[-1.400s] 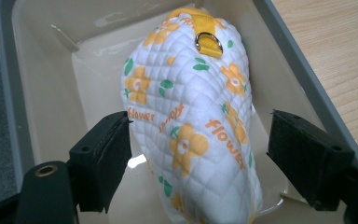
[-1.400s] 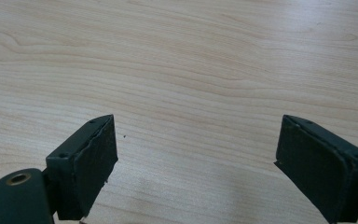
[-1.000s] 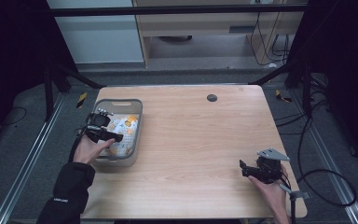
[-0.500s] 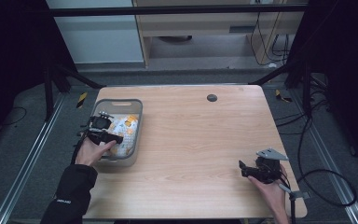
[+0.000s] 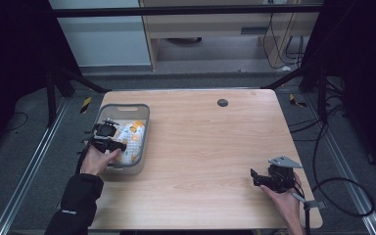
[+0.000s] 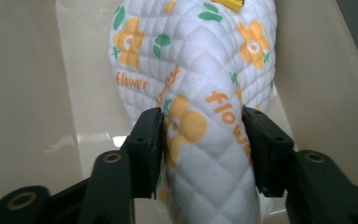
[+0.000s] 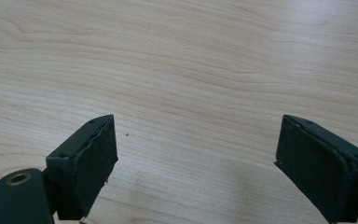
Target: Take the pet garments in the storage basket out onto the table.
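Inside the grey bin (image 5: 145, 128) near the desk's left edge lies a white quilted pouch (image 6: 191, 70) with orange flowers and the word "flower" printed on it. Left gripper (image 5: 108, 142) is down in the bin, and its fingers (image 6: 145, 149) press both sides of the pouch's near end, so they are closed on the cloth, pinching it into a ridge. Pouch's long axis runs straight away from the fingers, along the bin's length, toward the far wall; the wider, puffier part sits beyond the grip. A small yellow piece (image 6: 230, 3) shows at the pouch's far end, maybe a zip pull, hard to tell. Bin walls stand close on either side of the pouch; nothing else visible in it from the left gripper view.

Left hand is clearly the nearer one, already on the thing. Likely next move is a lift up and out over the bin rim, so the grip at one end means the rest will hang.

Right gripper (image 5: 269, 178) rests near the desk's (image 5: 205, 147) front right corner, well apart from the bin, fingers (image 7: 91, 158) spread wide over bare wood, holding nothing.
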The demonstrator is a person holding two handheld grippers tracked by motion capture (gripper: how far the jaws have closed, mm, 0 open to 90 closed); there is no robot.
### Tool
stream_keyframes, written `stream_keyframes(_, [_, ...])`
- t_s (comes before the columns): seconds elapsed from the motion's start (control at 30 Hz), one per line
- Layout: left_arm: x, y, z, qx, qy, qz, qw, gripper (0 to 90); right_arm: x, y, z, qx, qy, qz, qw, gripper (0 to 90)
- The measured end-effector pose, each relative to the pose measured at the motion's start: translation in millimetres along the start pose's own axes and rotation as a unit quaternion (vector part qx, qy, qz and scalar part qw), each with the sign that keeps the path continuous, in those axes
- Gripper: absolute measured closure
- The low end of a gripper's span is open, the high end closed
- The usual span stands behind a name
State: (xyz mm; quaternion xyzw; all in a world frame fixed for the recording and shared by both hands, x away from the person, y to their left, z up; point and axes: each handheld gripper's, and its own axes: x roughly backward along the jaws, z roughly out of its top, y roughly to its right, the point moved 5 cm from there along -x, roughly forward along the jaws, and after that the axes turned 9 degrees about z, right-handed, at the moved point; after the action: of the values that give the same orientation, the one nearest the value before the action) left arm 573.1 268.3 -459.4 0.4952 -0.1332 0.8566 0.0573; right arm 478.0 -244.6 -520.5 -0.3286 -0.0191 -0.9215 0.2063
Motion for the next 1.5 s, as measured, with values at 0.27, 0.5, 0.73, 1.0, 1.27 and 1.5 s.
stream_keyframes(0.27, [-0.7, -3.2, -0.3, 0.009, -0.007, -0.003, 0.9999, 66.8, -0.7, 0.5, -0.6, 0.001, -0.003, 0.002, 1.0, 12.7])
stream_keyframes(0.5, [4.4, -5.5, -0.2, 0.01, 0.004, -0.002, 0.9999, 71.6, -1.2, 0.3, -1.0, 0.002, -0.006, 0.004, 1.0, 12.7])
stream_keyframes(0.73, [17.4, -12.7, 1.8, 0.008, 0.015, 0.002, 0.9999, 73.3, -1.3, -0.1, -1.0, 0.002, -0.005, 0.006, 1.0, 12.7])
stream_keyframes(1.0, [35.6, -22.7, 5.1, 0.012, 0.026, -0.002, 0.9996, 73.8, -1.5, -0.2, -1.1, 0.003, -0.006, 0.005, 1.0, 12.7])
stream_keyframes(1.27, [59.8, -34.0, 11.4, 0.017, 0.049, -0.003, 0.9987, 74.5, -1.8, -0.4, -1.3, 0.004, -0.006, 0.006, 1.0, 12.7])
stream_keyframes(1.5, [74.7, -40.9, 13.5, 0.022, 0.065, -0.005, 0.9976, 74.9, -1.5, -0.6, -1.3, 0.003, -0.006, 0.006, 1.0, 12.7])
